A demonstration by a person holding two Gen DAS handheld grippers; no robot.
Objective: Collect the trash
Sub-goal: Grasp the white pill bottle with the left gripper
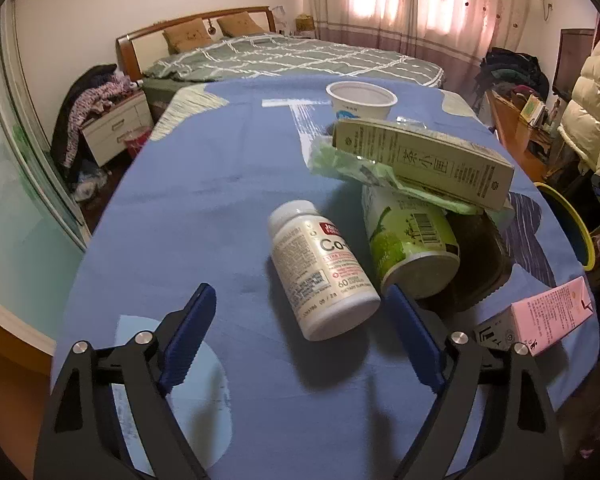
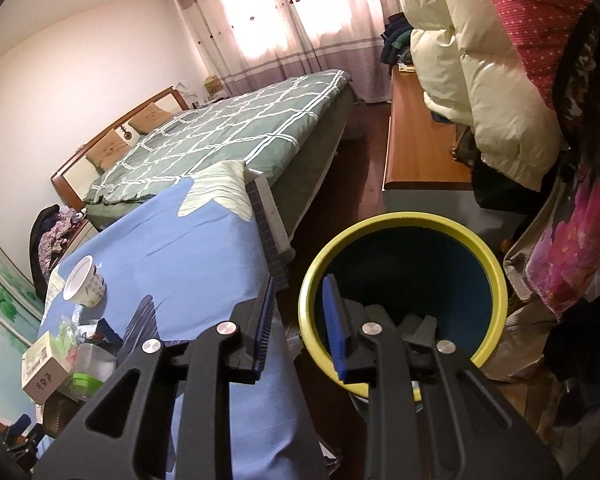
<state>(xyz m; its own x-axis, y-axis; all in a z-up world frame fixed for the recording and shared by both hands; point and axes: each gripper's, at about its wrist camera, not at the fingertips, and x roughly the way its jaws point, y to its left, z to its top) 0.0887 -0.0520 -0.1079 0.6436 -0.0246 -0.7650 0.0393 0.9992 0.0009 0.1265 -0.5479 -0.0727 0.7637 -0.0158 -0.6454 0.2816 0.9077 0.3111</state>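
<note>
Your left tongs (image 1: 300, 332) spread, straddling bottle (image 1: 320, 270); pinch it next. Right tongs (image 2: 296, 328) empty, slightly parted, over bin (image 2: 496, 268).

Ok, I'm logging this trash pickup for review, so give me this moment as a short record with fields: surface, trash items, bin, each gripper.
surface: table under a blue cloth
nearest item: white pill bottle, lying on its side
beside it: green can, also on its side
stacked above: long tea box over a green wrapper
farther back: white cup, upright
table edge: pink carton
bin: yellow-rimmed bin beside the table
left gripper: open, bottle's base between its fingers, not gripped
right gripper: narrow gap, empty, at the bin's rim
</note>
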